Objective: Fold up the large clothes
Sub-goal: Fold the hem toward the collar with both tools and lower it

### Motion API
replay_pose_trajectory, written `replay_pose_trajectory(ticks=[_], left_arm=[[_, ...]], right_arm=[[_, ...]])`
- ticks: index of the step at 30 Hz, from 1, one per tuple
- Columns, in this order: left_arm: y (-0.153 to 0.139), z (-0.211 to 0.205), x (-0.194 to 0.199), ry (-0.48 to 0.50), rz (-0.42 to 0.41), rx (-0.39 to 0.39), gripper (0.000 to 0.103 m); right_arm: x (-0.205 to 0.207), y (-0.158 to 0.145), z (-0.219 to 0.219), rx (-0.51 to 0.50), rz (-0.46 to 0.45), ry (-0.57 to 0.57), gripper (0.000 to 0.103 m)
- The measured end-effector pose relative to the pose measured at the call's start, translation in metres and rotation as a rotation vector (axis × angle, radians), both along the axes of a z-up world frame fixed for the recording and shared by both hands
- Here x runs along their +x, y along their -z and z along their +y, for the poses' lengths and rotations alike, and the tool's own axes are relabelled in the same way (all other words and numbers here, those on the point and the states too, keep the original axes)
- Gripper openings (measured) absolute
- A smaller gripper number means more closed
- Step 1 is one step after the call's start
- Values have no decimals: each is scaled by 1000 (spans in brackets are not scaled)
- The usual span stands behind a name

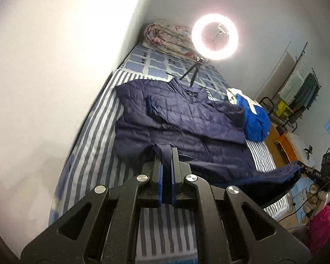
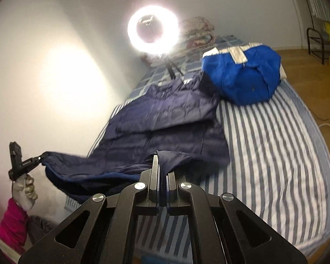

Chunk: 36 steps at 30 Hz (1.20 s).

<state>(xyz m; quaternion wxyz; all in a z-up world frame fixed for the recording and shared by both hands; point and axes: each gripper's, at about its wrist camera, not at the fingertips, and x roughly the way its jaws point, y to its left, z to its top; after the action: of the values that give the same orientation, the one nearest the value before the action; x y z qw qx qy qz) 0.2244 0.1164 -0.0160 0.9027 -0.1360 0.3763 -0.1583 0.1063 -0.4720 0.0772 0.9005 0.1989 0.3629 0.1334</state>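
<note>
A bed with a blue-and-white striped sheet (image 2: 275, 154) carries the large dark navy quilted jacket (image 1: 182, 118), which lies spread flat with its near hem lifted off the sheet. Beside it sits a bright blue bundle with white patches (image 2: 242, 77). The left gripper (image 1: 166, 154) and the right gripper (image 2: 162, 160) each pinch this hem tightly; the small white letters on the right gripper's body are too blurred to read.

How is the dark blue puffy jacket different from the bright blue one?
The navy quilted jacket lies spread out flat; the bright blue jacket sits bunched in a heap. The navy one is plain; the bright one has white panels. Tongs pinch the navy jacket's hem; nothing holds the bright one. Both rest on the striped bed.
</note>
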Motion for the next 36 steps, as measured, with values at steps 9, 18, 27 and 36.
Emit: replay_pose_trajectory(ticks=[9,18,27,36], left_arm=[[67,-28,138,-30,160,115,3],[151,-46,208,-51,298,167,4],[158,-46,224,-23,346,133,25],[120,-16,224,-50,279,30,59]], right_arm=[[132,46,6,-112,127,31,2],[208,120,10,-203,279,40,2],[220,138,-2,-128,304,3,6],[197,112,-31,-58,204,25,48]])
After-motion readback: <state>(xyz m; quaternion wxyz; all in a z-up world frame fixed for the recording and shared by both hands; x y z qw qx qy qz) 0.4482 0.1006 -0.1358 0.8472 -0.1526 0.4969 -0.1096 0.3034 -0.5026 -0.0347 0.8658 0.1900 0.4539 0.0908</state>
